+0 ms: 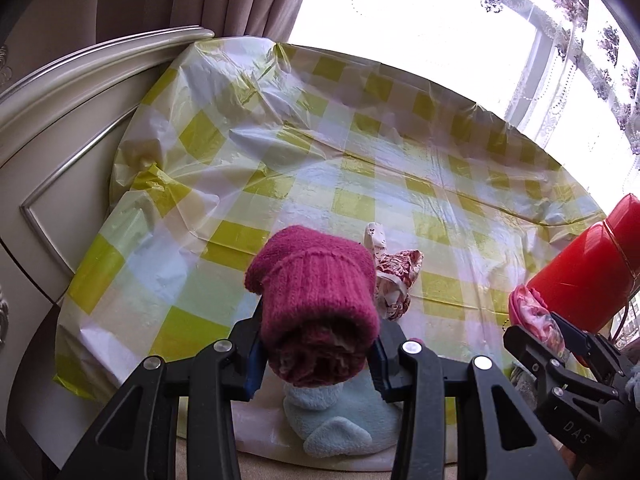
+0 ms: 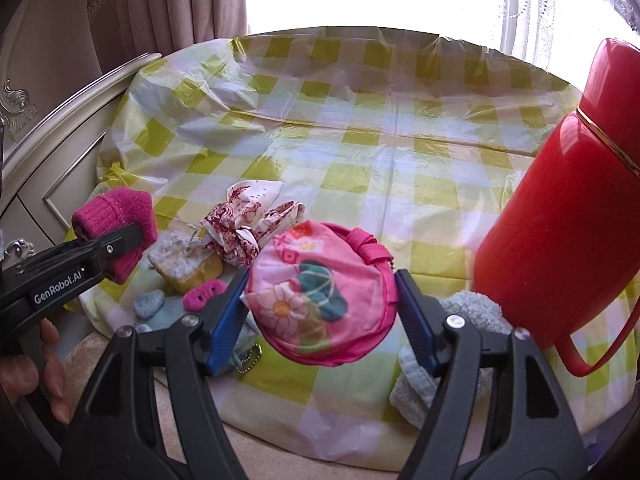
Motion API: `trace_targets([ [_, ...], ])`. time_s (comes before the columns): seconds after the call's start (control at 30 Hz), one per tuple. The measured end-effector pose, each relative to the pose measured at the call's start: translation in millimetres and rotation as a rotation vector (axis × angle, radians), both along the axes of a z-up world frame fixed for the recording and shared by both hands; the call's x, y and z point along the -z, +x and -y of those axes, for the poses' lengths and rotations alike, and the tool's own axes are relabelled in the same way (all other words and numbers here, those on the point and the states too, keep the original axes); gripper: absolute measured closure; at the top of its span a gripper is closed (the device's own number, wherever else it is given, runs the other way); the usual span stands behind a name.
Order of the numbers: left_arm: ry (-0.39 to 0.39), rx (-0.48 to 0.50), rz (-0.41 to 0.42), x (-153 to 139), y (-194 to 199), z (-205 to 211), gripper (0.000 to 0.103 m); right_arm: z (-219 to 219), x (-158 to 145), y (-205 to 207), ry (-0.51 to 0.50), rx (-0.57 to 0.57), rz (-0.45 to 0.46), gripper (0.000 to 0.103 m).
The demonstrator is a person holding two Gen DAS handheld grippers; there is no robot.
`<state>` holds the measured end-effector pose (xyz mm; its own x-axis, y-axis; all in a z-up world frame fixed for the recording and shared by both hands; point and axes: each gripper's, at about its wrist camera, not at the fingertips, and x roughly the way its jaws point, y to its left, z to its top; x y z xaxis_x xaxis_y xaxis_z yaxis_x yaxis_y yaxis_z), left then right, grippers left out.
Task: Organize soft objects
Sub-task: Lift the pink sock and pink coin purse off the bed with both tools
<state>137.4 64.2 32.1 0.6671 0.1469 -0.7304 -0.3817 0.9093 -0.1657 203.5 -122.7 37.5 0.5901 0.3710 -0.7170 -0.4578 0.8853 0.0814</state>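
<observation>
My left gripper [image 1: 316, 356] is shut on a rolled magenta knitted sock [image 1: 316, 300] and holds it above the checked tablecloth [image 1: 360, 168]; the sock also shows at the left of the right wrist view [image 2: 116, 220]. My right gripper [image 2: 320, 312] is shut on a round pink flowered pouch [image 2: 320, 292], lifted over the cloth. A red-and-white patterned cloth [image 2: 244, 220] lies crumpled behind the pouch. A pale blue fluffy sock [image 1: 340, 420] lies under the left gripper.
A tall red thermos [image 2: 560, 216] stands at the right. A yellow sponge [image 2: 188, 260], a small pink piece [image 2: 204, 294] and a light blue knit item [image 2: 440, 368] lie near the front edge. A cream headboard [image 1: 60, 152] borders the left.
</observation>
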Motion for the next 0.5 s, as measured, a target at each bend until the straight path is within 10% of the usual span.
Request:
trace_targets([
  [0.5, 0.001, 0.218, -0.009, -7.5, -16.3, 100.9, 0.060, 81.9, -6.8, -39.3, 0.000, 0.110, -0.024, 0.030],
])
